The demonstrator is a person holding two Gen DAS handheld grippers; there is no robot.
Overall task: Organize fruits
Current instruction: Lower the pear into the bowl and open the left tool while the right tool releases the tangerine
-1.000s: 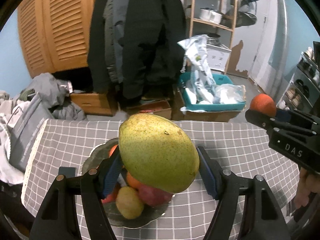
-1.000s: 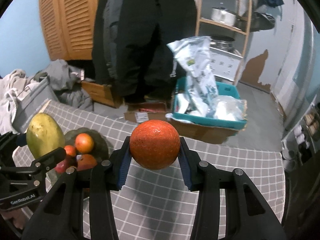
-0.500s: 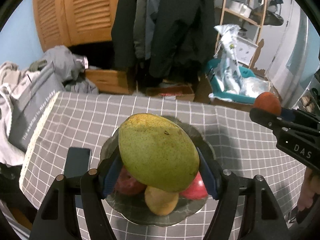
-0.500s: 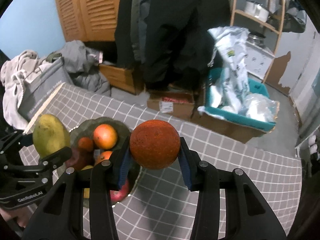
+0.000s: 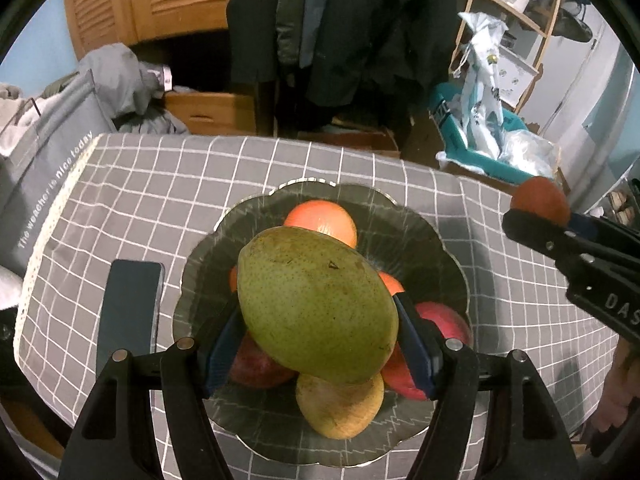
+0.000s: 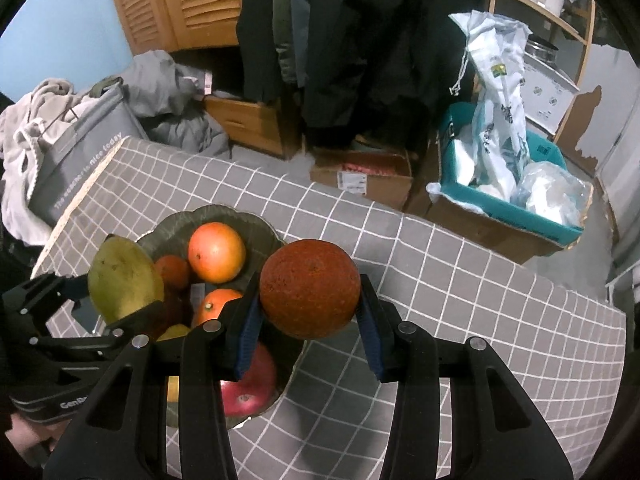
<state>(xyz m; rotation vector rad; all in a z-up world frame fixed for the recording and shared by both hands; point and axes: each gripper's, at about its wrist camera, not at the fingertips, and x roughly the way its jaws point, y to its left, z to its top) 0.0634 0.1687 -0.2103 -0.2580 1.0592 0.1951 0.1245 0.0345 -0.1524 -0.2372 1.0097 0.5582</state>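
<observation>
1. Gripping the mango (image 5: 316,304) in our left hand-held gripper (image 5: 318,340), we are hovering directly over the bowl (image 5: 416,216).
2. Our right hand-held gripper (image 6: 310,320) is clenching the orange (image 6: 310,288) beside the bowl's rim, over the desk (image 6: 460,300).

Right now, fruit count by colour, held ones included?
Green: 1, mango
Orange: 4, held orange plus 3 in the bowl
Red: 2, red fruit
Yellow: 1, yellow fruit
Total: 8
</observation>
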